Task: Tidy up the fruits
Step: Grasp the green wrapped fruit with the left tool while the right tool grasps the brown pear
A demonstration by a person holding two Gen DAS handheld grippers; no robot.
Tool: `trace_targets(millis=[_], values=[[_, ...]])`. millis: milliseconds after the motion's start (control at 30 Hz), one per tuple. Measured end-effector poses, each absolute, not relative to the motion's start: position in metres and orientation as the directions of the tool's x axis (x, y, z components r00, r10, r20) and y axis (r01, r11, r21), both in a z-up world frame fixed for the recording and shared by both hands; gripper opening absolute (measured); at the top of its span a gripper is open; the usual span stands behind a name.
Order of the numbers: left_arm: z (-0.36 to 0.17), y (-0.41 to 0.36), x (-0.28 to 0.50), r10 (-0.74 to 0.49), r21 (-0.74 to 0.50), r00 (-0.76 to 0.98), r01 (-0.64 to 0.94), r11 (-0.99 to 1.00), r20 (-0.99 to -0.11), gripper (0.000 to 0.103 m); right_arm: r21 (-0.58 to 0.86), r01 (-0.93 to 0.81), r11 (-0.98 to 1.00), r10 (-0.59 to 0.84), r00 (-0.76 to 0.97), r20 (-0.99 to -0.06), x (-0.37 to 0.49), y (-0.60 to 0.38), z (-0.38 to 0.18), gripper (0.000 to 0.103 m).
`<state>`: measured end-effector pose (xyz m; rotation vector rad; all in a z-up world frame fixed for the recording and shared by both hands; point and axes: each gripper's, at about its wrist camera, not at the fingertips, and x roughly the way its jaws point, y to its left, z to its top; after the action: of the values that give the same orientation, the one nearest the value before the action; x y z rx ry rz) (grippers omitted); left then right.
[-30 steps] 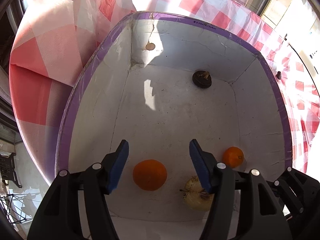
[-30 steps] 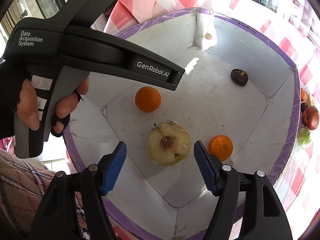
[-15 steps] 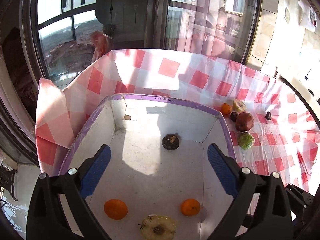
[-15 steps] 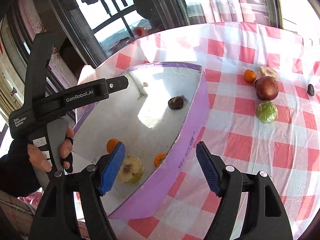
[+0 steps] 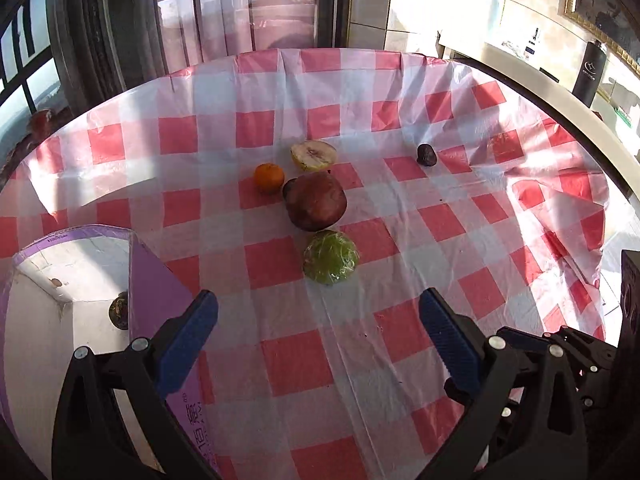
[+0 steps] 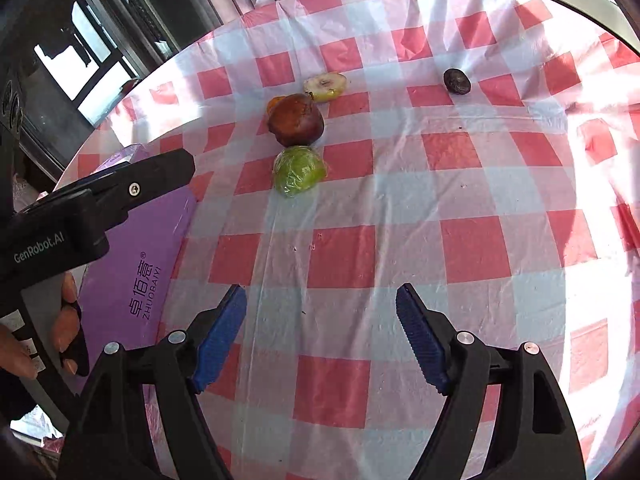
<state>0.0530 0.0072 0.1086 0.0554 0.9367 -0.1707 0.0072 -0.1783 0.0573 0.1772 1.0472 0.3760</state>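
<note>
On the red-and-white checked tablecloth [image 5: 440,216] lie a wrapped green fruit [image 5: 330,257] [image 6: 298,170], a dark red fruit [image 5: 316,201] [image 6: 296,119], a small orange [image 5: 269,177], a cut pear half [image 5: 314,155] [image 6: 325,86] and a small dark fruit [image 5: 426,155] [image 6: 457,81]. My left gripper [image 5: 318,322] is open and empty, above the cloth short of the green fruit. My right gripper [image 6: 321,316] is open and empty, further from the fruits. The purple-rimmed white box [image 5: 150,280] [image 6: 136,264] stands at the left with a dark fruit [image 5: 119,309] inside.
The left hand-held gripper's body [image 6: 80,216] shows at the left of the right wrist view, over the box. A window and curtain stand behind the table. A counter with a dark bottle [image 5: 590,72] is at the far right.
Both grippers have lifted out of the box and swung right, from looking at the fruits in the box to looking at the fruits on the cloth. Both stay open.
</note>
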Motion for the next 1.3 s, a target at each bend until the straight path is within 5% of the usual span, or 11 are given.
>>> trace_targets(millis=[467, 633, 767, 1300], values=[[0.008, -0.024, 0.154, -0.016, 0.054, 0.497, 0.126, 0.991, -0.867, 0.099, 0.325, -0.237, 0.916, 0.394, 0.368, -0.842, 0.053, -0.222, 0.017, 0.076], [0.002, -0.032, 0.160, -0.078, 0.019, 0.516, 0.180, 0.984, -0.853, 0.088, 0.356, -0.237, 0.904, 0.425, 0.397, -0.813, 0.098, -0.220, 0.021, 0.076], [0.008, -0.038, 0.150, -0.116, 0.006, 0.532, 0.223, 0.975, -0.839, 0.058, 0.373, -0.264, 0.889, 0.454, 0.404, -0.794, 0.134, -0.208, 0.025, 0.076], [0.012, 0.000, 0.041, -0.050, -0.058, 0.455, -0.003, 0.998, -0.889, 0.057, 0.311, -0.539, 0.783, 0.523, 0.300, -0.798, 0.198, -0.075, 0.023, 0.084]])
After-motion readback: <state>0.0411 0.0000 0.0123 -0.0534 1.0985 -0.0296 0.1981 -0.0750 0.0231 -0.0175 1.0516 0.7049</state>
